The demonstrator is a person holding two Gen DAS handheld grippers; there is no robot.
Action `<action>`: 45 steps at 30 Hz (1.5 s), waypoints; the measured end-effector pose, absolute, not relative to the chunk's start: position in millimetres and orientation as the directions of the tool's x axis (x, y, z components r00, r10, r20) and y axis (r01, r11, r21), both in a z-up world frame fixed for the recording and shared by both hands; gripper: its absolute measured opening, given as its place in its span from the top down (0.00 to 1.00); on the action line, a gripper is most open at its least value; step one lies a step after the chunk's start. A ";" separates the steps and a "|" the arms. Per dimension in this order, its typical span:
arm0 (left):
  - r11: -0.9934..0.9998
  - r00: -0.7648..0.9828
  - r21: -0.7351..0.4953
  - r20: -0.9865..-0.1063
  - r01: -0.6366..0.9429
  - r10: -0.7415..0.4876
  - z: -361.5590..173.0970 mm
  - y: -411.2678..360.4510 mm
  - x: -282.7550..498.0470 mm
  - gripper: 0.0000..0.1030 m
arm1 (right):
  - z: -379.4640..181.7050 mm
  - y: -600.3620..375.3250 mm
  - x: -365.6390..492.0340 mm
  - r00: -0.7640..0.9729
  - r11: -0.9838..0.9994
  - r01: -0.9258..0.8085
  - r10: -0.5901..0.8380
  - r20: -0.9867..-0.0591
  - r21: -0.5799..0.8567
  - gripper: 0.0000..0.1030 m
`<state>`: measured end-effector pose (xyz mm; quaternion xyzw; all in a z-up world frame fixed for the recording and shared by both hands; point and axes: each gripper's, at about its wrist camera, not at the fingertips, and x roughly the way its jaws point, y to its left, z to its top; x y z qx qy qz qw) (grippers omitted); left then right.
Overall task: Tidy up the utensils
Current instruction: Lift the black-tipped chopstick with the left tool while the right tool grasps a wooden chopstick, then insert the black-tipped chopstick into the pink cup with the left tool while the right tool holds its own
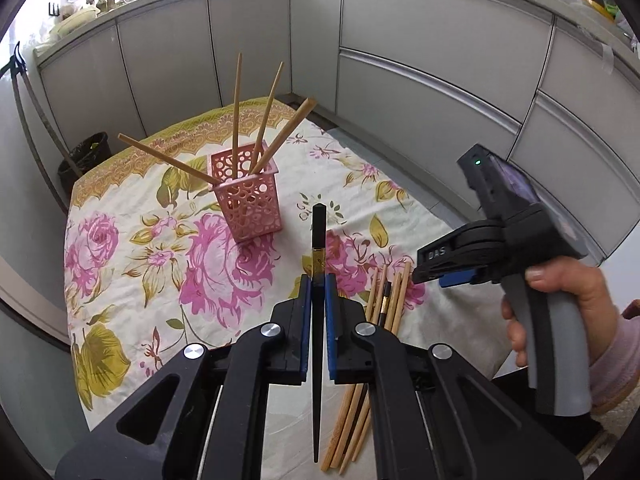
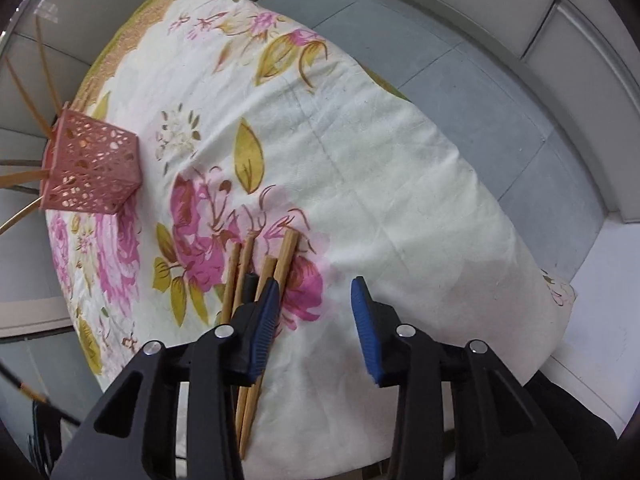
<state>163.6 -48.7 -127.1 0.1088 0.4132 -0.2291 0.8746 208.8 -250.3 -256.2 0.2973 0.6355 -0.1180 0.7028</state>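
Underneath everything, a floral tablecloth [image 1: 168, 264] covers the table, with grey cabinet fronts [image 1: 420, 40] curving behind it. Toward the far left of the cloth stands a pink openwork holder [image 1: 248, 196], square and upright, and four bamboo chopsticks [image 1: 262, 120] lean out of its mouth, fanned apart, one tipped far to the left.

Near the front edge of the cloth lies a loose bundle of bamboo chopsticks [image 2: 248, 280], side by side, with one dark chopstick [image 2: 251, 283] among them; they are well apart from the holder.

At the right of the left wrist view, a hand [image 1: 560, 304] grips the handle of the right gripper [image 2: 316, 308], which points steeply down over that bundle. Its blue pads stand apart at a middling width, pressing on nothing; its left finger [image 2: 264, 320] sits over the bundle, while the gap between the pads shows bare cloth.

Smaller still, the left gripper [image 1: 319, 292] is clamped narrow on a black chopstick with a gold band [image 1: 319, 256], held between the blue pads above the cloth, its end pointing toward the space just right of the holder.
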 end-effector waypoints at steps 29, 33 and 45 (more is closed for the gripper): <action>0.887 0.612 -0.080 -0.696 0.455 -0.376 -97.2 -18.3 151.9 0.94 | -199.4 -200.1 194.7 0.362 0.885 0.438 -0.012 -0.932 0.159 0.93; 0.887 0.631 -0.068 -0.678 0.457 -0.377 -84.2 -21.6 138.6 0.94 | -151.9 -212.2 169.2 0.460 0.903 0.379 0.006 -0.888 0.202 0.93; 0.893 0.693 -0.008 -0.628 0.449 -0.354 -39.1 -38.1 100.6 0.95 | -32.5 -220.4 108.4 0.660 0.933 0.225 0.066 -0.748 0.281 0.93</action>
